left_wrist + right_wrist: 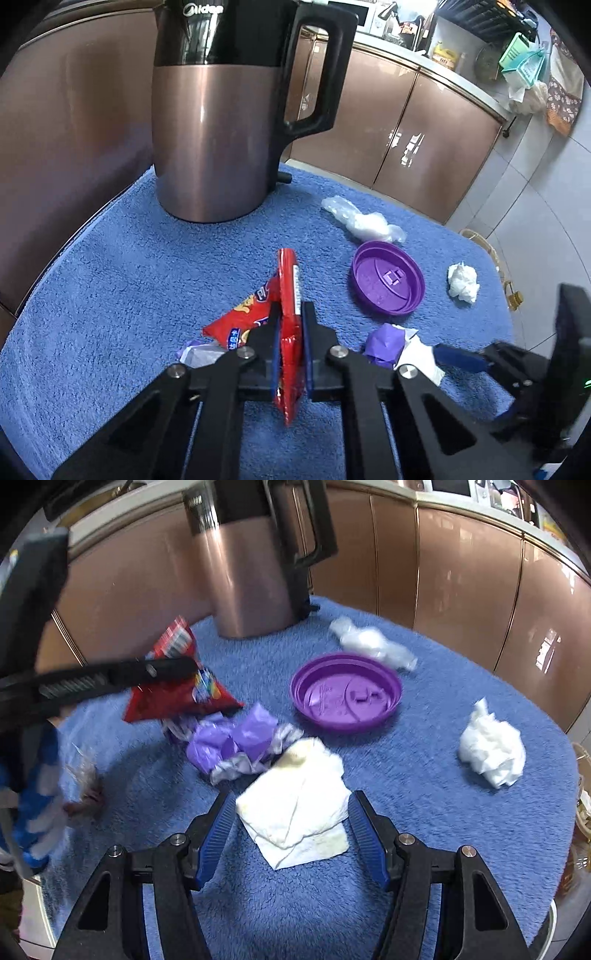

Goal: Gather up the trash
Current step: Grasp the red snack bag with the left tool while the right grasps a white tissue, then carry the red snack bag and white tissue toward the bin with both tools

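Note:
My left gripper is shut on a red snack wrapper and holds it above the blue towel; the wrapper also shows in the right wrist view. My right gripper is open, its fingers on either side of a stained white napkin. A crumpled purple wrapper, a purple lid, a clear plastic wad and a white tissue ball lie on the towel.
A copper and black kettle stands at the back of the blue towel. Brown cabinet doors run behind. A wicker basket sits past the right edge.

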The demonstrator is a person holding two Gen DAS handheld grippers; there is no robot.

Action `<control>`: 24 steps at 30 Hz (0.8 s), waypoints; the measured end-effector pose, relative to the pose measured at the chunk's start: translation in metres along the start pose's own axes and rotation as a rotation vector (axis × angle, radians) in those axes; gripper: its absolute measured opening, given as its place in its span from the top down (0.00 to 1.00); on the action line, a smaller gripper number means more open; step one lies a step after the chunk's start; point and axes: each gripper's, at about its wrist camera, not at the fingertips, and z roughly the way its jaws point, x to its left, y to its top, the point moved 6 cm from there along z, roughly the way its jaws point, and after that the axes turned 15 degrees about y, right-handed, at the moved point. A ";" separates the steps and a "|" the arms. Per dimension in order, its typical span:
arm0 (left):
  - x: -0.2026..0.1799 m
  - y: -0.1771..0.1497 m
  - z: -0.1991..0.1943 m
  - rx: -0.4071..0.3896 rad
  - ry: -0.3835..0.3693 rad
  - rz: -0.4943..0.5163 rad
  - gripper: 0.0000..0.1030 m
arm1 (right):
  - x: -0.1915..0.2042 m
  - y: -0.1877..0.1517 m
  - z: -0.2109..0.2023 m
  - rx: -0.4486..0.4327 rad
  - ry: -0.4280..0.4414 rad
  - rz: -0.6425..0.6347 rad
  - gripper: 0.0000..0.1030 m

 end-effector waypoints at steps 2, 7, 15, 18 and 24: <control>0.004 0.001 -0.006 -0.010 0.001 -0.008 0.92 | 0.001 -0.003 0.001 -0.006 -0.022 -0.014 0.54; 0.011 0.000 -0.031 -0.048 0.005 -0.024 0.92 | 0.004 -0.007 -0.015 -0.039 -0.031 -0.013 0.88; 0.013 -0.021 -0.071 -0.087 -0.005 -0.035 0.92 | 0.024 -0.028 -0.059 -0.099 -0.017 -0.017 0.92; 0.011 -0.026 -0.089 -0.108 -0.006 -0.032 0.92 | 0.033 -0.032 -0.080 -0.139 -0.009 -0.013 0.92; 0.006 -0.030 -0.125 -0.158 -0.023 -0.028 0.92 | 0.058 -0.033 -0.123 -0.231 -0.004 -0.029 0.92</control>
